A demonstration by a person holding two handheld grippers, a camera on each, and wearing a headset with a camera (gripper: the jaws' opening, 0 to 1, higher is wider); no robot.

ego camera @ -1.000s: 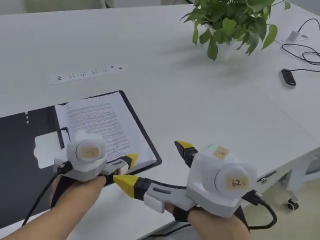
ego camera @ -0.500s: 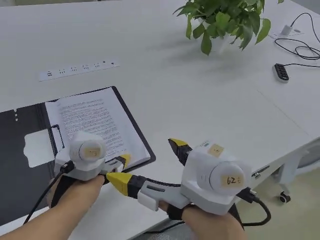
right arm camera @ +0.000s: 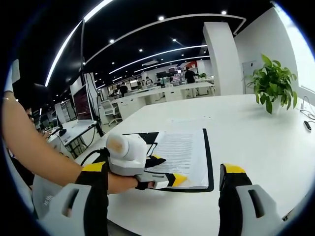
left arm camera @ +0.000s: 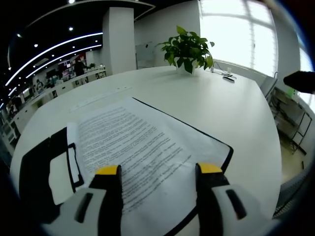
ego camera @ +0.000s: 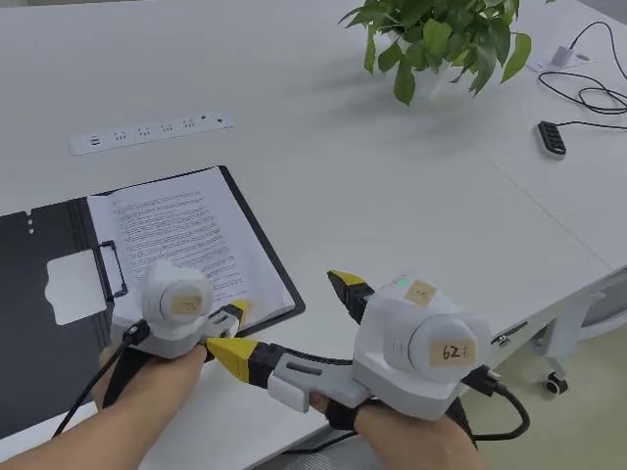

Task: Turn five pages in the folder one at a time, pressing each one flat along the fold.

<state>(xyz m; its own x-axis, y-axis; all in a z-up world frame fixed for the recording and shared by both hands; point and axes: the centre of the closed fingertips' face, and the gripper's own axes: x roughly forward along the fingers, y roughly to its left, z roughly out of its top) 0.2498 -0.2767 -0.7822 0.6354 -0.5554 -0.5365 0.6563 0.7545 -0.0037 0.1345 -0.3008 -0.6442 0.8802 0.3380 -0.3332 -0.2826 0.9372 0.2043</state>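
Left tongs (left arm camera: 158, 169) agape over folder (left arm camera: 37, 172) page (left arm camera: 142, 142), right tongs (right arm camera: 164, 168), labelled 62, agape, both empty

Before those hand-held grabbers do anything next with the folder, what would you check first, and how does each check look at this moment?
1. Black folder lying open on the white table: ok.
2. Printed white page lying flat on the folder's right half, with nothing resting on it: ok.
3. Left gripper with jaws apart, lined up over the page's near edge: ok.
4. Right gripper with jaws apart, beside the folder's near right corner and off the paper: ok.
5. A page edge caught between either pair of jaws: not ok, neither holds paper yet.
6. Number of pages already turned: cannot tell.
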